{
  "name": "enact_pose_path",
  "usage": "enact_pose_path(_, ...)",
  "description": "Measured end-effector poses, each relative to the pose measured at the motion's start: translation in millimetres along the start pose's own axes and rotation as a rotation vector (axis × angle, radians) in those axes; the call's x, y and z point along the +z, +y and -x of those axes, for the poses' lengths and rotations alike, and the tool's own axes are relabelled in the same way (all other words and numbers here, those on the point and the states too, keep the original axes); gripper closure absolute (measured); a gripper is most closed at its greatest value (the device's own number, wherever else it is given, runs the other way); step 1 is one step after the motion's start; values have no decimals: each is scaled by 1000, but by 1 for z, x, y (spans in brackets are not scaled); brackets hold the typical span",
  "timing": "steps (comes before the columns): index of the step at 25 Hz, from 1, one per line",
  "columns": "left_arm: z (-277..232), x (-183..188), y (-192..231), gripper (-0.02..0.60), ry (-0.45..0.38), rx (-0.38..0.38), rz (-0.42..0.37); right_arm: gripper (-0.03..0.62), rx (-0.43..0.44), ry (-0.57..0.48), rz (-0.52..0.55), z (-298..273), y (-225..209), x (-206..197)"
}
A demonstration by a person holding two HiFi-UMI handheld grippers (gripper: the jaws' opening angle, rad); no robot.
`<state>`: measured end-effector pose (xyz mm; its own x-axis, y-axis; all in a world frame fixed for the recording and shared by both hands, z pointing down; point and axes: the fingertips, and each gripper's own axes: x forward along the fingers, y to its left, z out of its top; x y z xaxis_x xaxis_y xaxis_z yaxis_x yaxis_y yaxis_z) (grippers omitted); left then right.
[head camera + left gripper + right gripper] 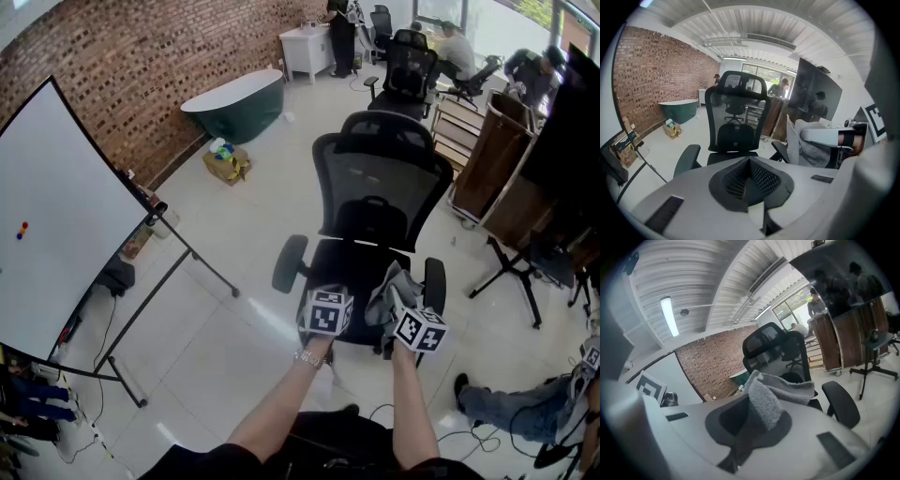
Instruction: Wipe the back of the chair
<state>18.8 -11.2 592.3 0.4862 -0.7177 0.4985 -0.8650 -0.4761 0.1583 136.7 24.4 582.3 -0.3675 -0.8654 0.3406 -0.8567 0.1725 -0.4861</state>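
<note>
Head view puts us at the front of the black mesh-backed office chair (380, 187): the seat edge is nearest, the backrest stands upright beyond it, and the headrest sits on top. Both grippers hover low over the seat, just beside each other, and neither touches the chair. We log the right gripper (754, 423) as clamped on a folded grey terry cloth (776, 397), which stands up out of the pads in a loose bunch with a good part hanging free. We log the left gripper (750, 180) with its jaws together and nothing between them. By our reading, wiping has not yet begun, since the cloth is well apart from the mesh. For the step, we judge it best to raise the right gripper to the top of the backrest and lay the free fold flat, so that fabric rather than hard jaw tips bears on the mesh. Mesh gives under load, and a chair of this kind probably rolls and swivels, so we would use light pressure and long downward strokes. The left gripper could brace an armrest (290, 262) against drift. The risk we note is the cloth bunching or slipping, so we would stroke with it trailing.
</note>
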Motion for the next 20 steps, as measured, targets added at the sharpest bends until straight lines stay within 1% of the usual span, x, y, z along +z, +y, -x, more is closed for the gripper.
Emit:
enact_pose_path(4, -45, 29, 44, 580, -8, -15, 18, 582, 22, 2, 36, -72, 12, 30)
enact_pose_path(6, -60, 50, 58, 579, -21, -33, 19, 582, 32, -20, 52, -104, 20, 54)
enact_pose_path(8, -74, 68, 70, 578, -19, -50, -3, 582, 36, -58, 74, -133, 28, 84)
enact_pose_path(10, -86, 84, 82, 579, -23, -58, -14, 582, 34, -99, 128, -158, 37, 116)
enact_pose_path(13, -100, 100, 100, 578, -30, -60, 3, 582, 24, -160, 227, -190, 44, 168)
enact_pose_path(15, -108, 106, 110, 579, -34, -54, 14, 582, 24, -198, 261, -212, 44, 203)
enact_pose_path(18, -123, 119, 124, 580, -45, -22, 35, 582, 41, -175, 358, -254, 55, 243)
enact_pose_path(20, -131, 127, 126, 580, -42, -2, 41, 582, 50, -140, 412, -281, 64, 258)
